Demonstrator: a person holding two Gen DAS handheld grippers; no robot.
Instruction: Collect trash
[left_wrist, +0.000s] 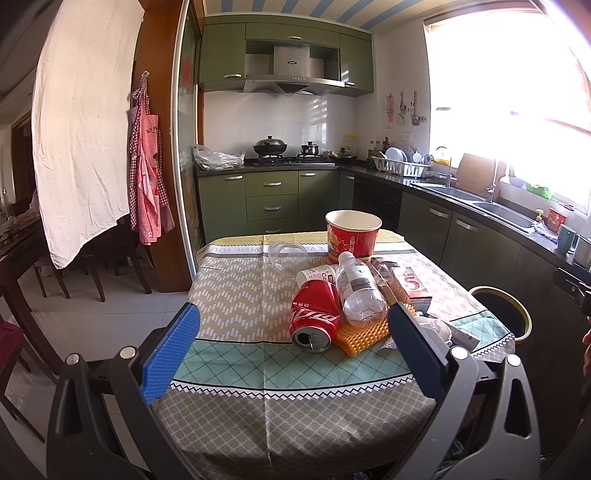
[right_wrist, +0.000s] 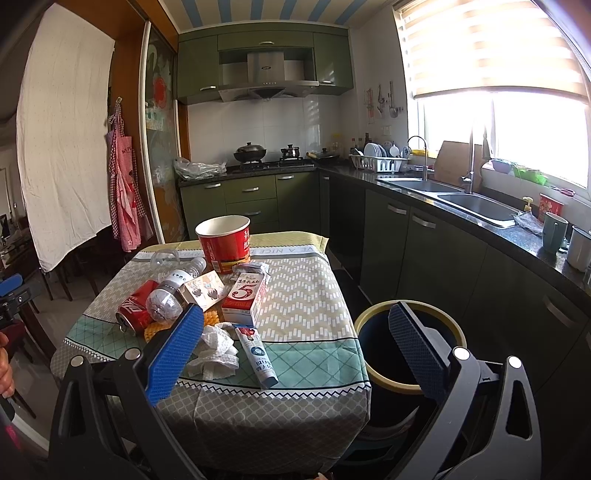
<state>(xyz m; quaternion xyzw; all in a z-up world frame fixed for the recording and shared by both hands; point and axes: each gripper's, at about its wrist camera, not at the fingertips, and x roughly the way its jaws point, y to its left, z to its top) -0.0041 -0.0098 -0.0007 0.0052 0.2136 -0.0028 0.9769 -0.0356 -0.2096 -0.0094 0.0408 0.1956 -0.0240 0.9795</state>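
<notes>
Crowding the middle of the cloth-covered table (right_wrist: 303, 295), the trash runs from a dented red cola can (right_wrist: 135, 304) with its opened mouth showing, past a crumpled clear water bottle (right_wrist: 173, 291) and a red paper bowl (right_wrist: 223, 238) whose inside looks empty, to a milk carton (right_wrist: 243, 295), crumpled tissue (right_wrist: 216, 349) and a toothpaste tube (right_wrist: 256, 356). Right of the table stands a yellow-rimmed trash bin (right_wrist: 373, 315); its interior is dark. The left gripper (left_wrist: 293, 356) and right gripper (right_wrist: 295, 354) both hover with jaws spread wide, grasping nothing.
</notes>
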